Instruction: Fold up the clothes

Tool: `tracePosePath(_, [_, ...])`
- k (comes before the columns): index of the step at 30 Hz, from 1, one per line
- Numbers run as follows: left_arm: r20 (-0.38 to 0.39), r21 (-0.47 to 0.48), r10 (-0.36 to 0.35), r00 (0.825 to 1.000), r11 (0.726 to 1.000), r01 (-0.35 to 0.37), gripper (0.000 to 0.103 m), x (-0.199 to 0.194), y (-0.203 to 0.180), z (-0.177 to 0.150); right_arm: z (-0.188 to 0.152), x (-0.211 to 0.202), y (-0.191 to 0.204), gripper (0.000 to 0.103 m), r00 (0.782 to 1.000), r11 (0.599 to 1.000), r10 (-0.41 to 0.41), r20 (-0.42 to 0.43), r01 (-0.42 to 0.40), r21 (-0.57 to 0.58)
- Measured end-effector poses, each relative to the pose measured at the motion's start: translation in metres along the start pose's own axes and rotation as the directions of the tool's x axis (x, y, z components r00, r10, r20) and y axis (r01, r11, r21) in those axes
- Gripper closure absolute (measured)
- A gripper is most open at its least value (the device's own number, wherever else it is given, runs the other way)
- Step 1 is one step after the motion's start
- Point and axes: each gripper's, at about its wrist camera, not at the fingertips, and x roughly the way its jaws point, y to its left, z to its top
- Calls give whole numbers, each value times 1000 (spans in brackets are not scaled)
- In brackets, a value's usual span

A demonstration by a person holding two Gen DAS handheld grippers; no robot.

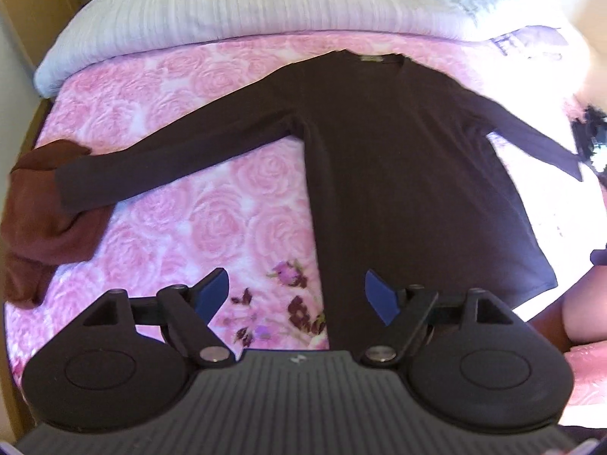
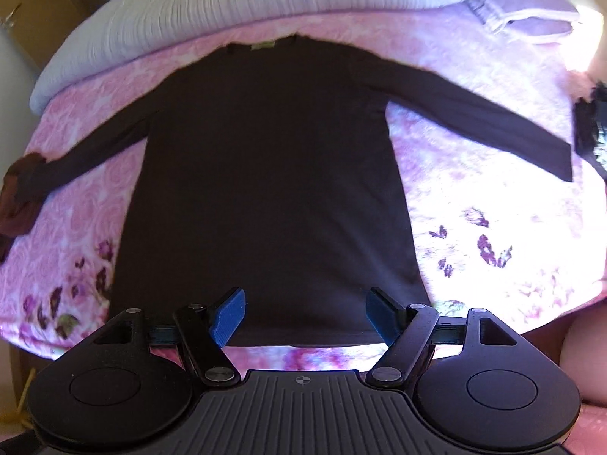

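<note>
A dark long-sleeved shirt [image 1: 398, 159] lies flat on a pink rose-patterned bedspread [image 1: 227, 197], collar away from me, both sleeves spread out. It also shows in the right wrist view [image 2: 265, 174]. My left gripper [image 1: 297, 295] is open and empty above the shirt's lower left hem edge. My right gripper [image 2: 305, 316] is open and empty above the middle of the bottom hem. The left sleeve's cuff rests on a rust-brown garment [image 1: 41, 223].
The rust-brown garment [image 2: 17, 197] lies at the bed's left edge. A white quilted blanket [image 1: 246, 3] lies across the far side, with a folded lilac cloth [image 2: 531, 19] at the far right. A black-and-white item [image 2: 592, 132] sits by the right cuff.
</note>
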Motion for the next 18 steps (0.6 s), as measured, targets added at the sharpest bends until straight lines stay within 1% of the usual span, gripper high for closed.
tracePosePath(3, [17, 94, -62, 998, 994, 60, 27, 0, 11, 4, -10, -18, 22, 29, 997, 998, -59, 53, 59, 13])
tracePosePath(5, [24, 162, -106, 994, 982, 101, 27, 1, 19, 7, -19, -28, 39, 28, 991, 994, -104, 87, 102, 38])
tracePosePath(7, [29, 221, -143, 989, 966, 134, 27, -2, 31, 8, -33, -36, 59, 28, 983, 986, -150, 108, 141, 86])
tracePosePath(8, [31, 245, -157, 987, 959, 145, 27, -6, 39, 8, -42, -39, 72, 28, 979, 979, -176, 102, 163, 123])
tracePosePath(10, [39, 285, -187, 982, 944, 168, 26, -12, 58, 5, -58, -44, 96, 28, 976, 968, -192, 104, 171, 184])
tracePosePath(11, [33, 294, -186, 982, 941, 168, 26, -14, 67, 3, -67, -46, 109, 28, 975, 964, -192, 107, 168, 206])
tracePosePath(14, [14, 311, -176, 984, 936, 163, 26, -22, 92, -1, -87, -51, 140, 27, 978, 951, -196, 73, 172, 259])
tracePosePath(16, [18, 330, -187, 982, 929, 170, 26, -27, 105, -4, -95, -57, 155, 27, 979, 946, -194, 69, 168, 277])
tracePosePath(18, [32, 335, -176, 984, 929, 155, 26, -28, 114, -7, -99, -60, 167, 27, 977, 944, -204, 64, 179, 277])
